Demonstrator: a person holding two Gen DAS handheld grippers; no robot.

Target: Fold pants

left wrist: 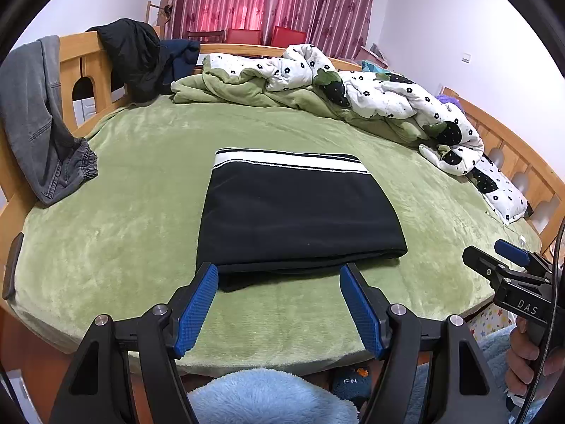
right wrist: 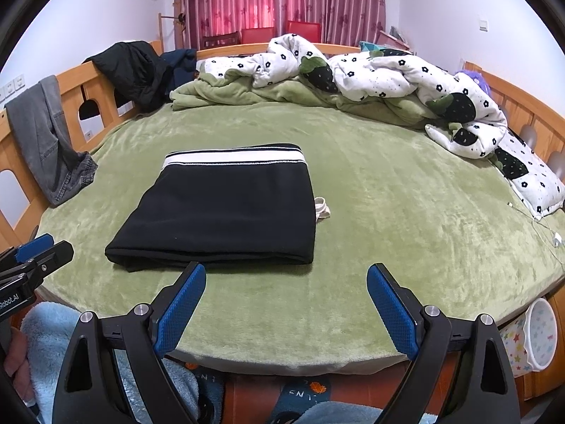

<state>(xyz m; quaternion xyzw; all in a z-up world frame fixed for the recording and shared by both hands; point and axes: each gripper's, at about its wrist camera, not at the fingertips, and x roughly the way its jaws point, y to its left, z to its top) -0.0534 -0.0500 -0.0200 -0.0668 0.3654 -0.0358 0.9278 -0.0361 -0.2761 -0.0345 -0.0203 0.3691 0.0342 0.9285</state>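
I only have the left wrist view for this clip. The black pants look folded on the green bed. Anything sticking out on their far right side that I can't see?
Observer: Yes, a small pale cloth piece lies against the folded pants' right edge.
Operator: Is the right gripper holding anything?
Observer: No, the right gripper is open and empty, short of the pants.
Operator: Anything below the bed's right corner?
Observer: A white star-patterned bin stands there.

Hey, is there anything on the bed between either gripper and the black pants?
Nothing visible. Only bare green blanket lies between the folded black pants and both the left gripper and the right gripper, jaws open.
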